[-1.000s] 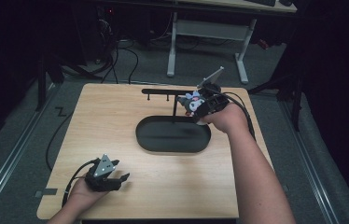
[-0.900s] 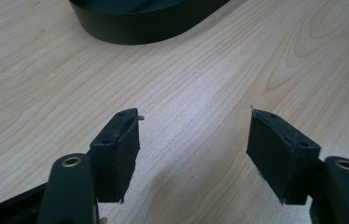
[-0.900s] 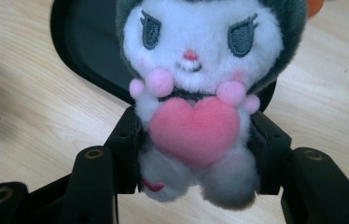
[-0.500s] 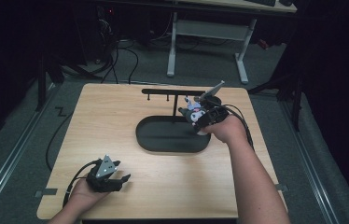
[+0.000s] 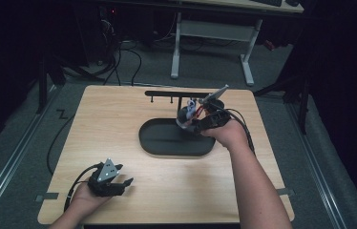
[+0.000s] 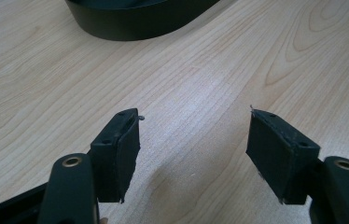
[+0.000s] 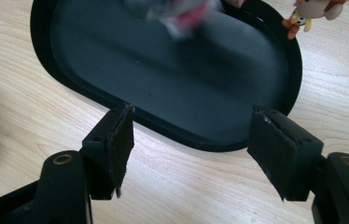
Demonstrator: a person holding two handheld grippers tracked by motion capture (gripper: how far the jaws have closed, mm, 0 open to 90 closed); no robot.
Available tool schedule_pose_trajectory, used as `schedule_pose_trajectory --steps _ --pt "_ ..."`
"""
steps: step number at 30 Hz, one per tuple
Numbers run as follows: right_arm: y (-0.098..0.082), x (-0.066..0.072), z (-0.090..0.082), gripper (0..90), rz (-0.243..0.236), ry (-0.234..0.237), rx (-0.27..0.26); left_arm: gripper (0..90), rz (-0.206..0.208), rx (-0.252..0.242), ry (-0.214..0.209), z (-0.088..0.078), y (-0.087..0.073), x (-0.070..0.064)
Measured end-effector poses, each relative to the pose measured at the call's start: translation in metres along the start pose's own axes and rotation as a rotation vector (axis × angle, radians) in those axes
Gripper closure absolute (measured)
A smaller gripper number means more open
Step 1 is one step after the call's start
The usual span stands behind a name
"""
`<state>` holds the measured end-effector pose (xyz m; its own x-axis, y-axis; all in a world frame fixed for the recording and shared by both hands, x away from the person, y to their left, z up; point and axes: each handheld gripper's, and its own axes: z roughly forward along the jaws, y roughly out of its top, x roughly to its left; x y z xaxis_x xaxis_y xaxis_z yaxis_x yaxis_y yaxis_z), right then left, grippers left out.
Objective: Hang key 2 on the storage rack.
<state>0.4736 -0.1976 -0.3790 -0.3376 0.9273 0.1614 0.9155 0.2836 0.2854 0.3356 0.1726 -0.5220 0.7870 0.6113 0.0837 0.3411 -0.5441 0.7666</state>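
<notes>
Down went the right gripper (image 5: pixel 189 118) to the black tray (image 5: pixel 157 143), and its jaws have just been opening, so now they stand wide with nothing between them. Nearest, the left gripper (image 5: pixel 121 183) rests spread and empty on the table (image 5: pixel 119 114). A small toy (image 7: pixel 177 11), blurry, looks light and soft; pinch its middle. Farther back, a black rack (image 5: pixel 179 94) stands close and could snag.
</notes>
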Motion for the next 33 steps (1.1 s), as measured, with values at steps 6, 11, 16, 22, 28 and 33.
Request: schedule_pose_trajectory --steps 6,11,16,22,28,33 --pt "-0.004 0.000 0.000 31.7 -0.009 0.001 0.008 34.7 0.000 0.002 0.000 0.000 0.000 -0.001" --pt "-0.011 -0.001 0.002 31.8 0.003 0.006 -0.006 34.7 -0.001 -0.001 0.004 0.001 0.000 -0.001" --pt "-0.023 -0.002 0.008 31.8 0.001 0.004 -0.012 34.6 0.001 0.002 0.003 0.000 -0.001 -0.001" --pt "-0.043 -0.001 0.017 27.5 -0.022 -0.010 -0.027 34.6 0.002 0.003 0.004 0.001 -0.001 -0.003" --pt "-0.066 -0.001 0.028 27.7 -0.041 -0.024 -0.064 34.6 0.005 0.006 0.003 0.002 0.000 -0.003" --pt "-0.089 -0.005 0.040 28.6 -0.036 -0.028 -0.093 34.6 0.009 0.010 0.001 0.004 0.001 -0.004"
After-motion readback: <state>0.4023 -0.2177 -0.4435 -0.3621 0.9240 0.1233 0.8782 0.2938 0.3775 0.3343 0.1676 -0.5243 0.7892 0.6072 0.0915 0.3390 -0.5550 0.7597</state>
